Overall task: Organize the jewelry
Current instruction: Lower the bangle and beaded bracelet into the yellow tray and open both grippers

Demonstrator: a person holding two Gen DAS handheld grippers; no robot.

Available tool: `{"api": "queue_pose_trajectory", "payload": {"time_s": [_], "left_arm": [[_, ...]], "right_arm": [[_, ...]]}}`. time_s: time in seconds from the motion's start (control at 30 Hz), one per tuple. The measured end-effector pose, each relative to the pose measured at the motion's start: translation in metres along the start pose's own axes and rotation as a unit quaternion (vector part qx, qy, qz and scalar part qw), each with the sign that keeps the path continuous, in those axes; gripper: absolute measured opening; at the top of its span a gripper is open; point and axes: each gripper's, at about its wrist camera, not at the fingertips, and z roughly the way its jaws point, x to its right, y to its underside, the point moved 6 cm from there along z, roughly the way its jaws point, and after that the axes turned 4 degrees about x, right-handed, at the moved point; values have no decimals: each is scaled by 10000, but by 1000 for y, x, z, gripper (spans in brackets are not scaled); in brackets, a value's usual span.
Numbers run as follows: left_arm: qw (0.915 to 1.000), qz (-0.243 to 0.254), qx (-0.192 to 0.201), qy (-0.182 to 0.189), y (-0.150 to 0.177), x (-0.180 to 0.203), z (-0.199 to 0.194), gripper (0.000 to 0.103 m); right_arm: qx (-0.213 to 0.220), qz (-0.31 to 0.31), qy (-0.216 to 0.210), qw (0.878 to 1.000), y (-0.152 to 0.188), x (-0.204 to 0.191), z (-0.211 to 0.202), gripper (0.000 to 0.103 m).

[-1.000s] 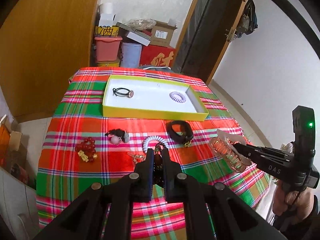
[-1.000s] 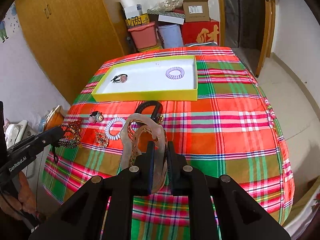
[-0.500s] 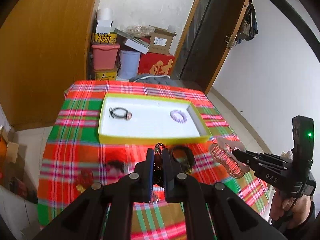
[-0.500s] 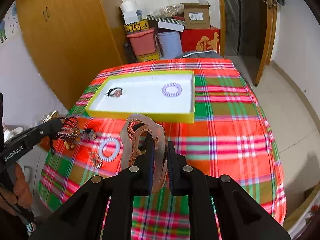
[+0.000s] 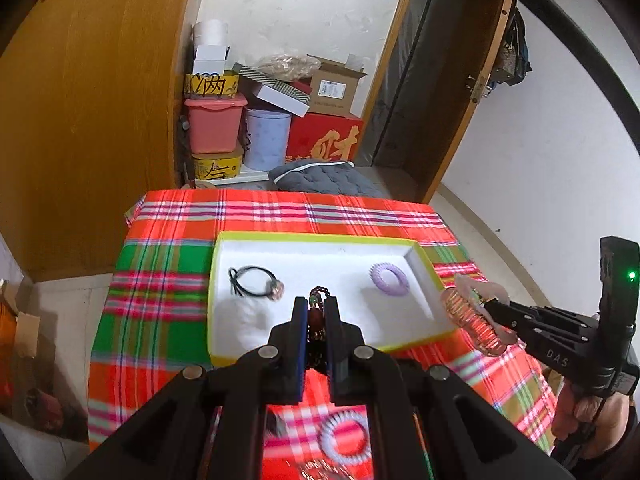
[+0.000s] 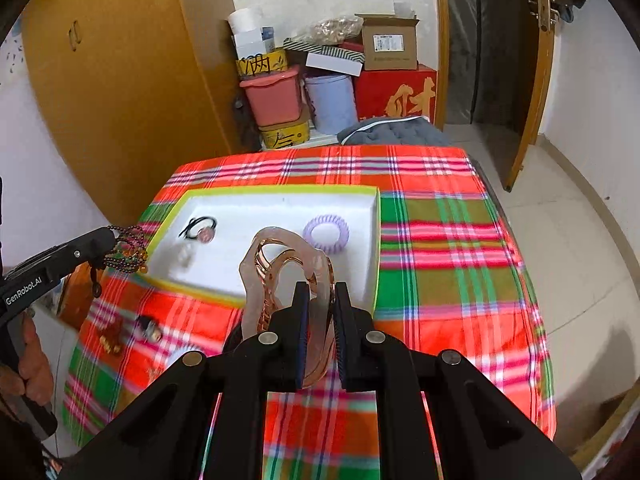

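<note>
Two pieces are already lying inside the tray (image 5: 224, 344): a black hair tie (image 5: 254, 282) and a lilac coil (image 5: 388, 278). A pink hair claw (image 6: 280, 280) is being gripped by the right gripper (image 6: 320, 312) jaws at the tray's near edge; a beaded bracelet (image 5: 318, 304) is being clamped by the left gripper (image 5: 316, 320) over it. A coil (image 5: 346, 438) and blurred pieces are lying on the worktop (image 6: 440, 272) before the tray.

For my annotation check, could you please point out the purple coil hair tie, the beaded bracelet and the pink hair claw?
purple coil hair tie (image 6: 326, 233): right wrist view, near rim.
beaded bracelet (image 6: 130, 251): right wrist view, hanging beads.
pink hair claw (image 5: 474, 317): left wrist view, comb teeth.
</note>
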Motion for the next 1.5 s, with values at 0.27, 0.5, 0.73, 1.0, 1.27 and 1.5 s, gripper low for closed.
{"api": "queue_pose_trajectory", "payload": {"time_s": [0.27, 0.5, 0.73, 1.0, 1.27, 1.5], "left_arm": [[9996, -190, -126, -187, -11, -30, 35, 7], [9985, -344, -388, -182, 2, -43, 61, 7], [9973, -363, -574, -265, 10, -51, 85, 7], [9966, -326, -626, -434, 11, -56, 101, 7], [9953, -316, -668, -632, 18, -64, 106, 8], [9944, -216, -658, -793, 16, -63, 102, 8]], "right_arm": [[-170, -74, 96, 9998, -15, 6, 43, 12], [-536, -123, 111, 9984, -5, 6, 79, 12], [-621, -299, 275, 9972, -10, 8, 101, 12], [-596, -284, 416, 9970, -18, 18, 119, 12], [-628, -200, 339, 9973, -20, 23, 123, 12], [-556, -138, 228, 9981, -17, 21, 116, 38]]}}
